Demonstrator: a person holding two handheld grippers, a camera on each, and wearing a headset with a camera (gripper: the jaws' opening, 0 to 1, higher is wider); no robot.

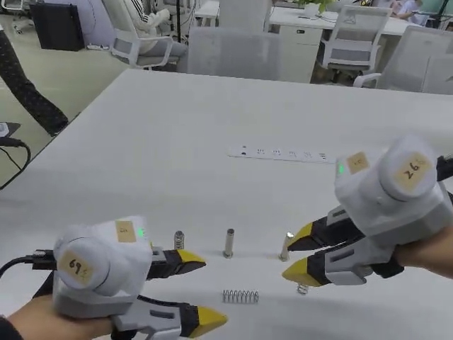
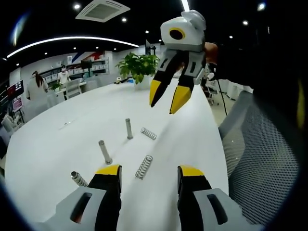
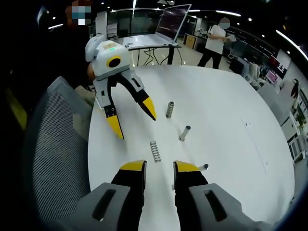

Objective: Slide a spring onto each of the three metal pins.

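Note:
Three metal pins stand in a row on the white table (image 1: 212, 127). The left pin (image 1: 179, 239) wears a spring; the middle pin (image 1: 229, 243) and the right pin (image 1: 285, 246) are bare. One loose spring (image 1: 241, 296) lies in front of the middle pin, and another spring (image 1: 302, 288) lies under the right gripper's lower tip. My left gripper (image 1: 200, 292) is open and empty, near the left pin. My right gripper (image 1: 299, 253) is open and empty beside the right pin. In the left gripper view the loose spring (image 2: 144, 166) lies just ahead of the open left gripper (image 2: 150, 172).
A white power strip (image 1: 279, 153) lies flat on the table beyond the pins. Office chairs (image 1: 233, 49) line the far edge. A black cable (image 1: 14, 265) trails from the left gripper at the near left.

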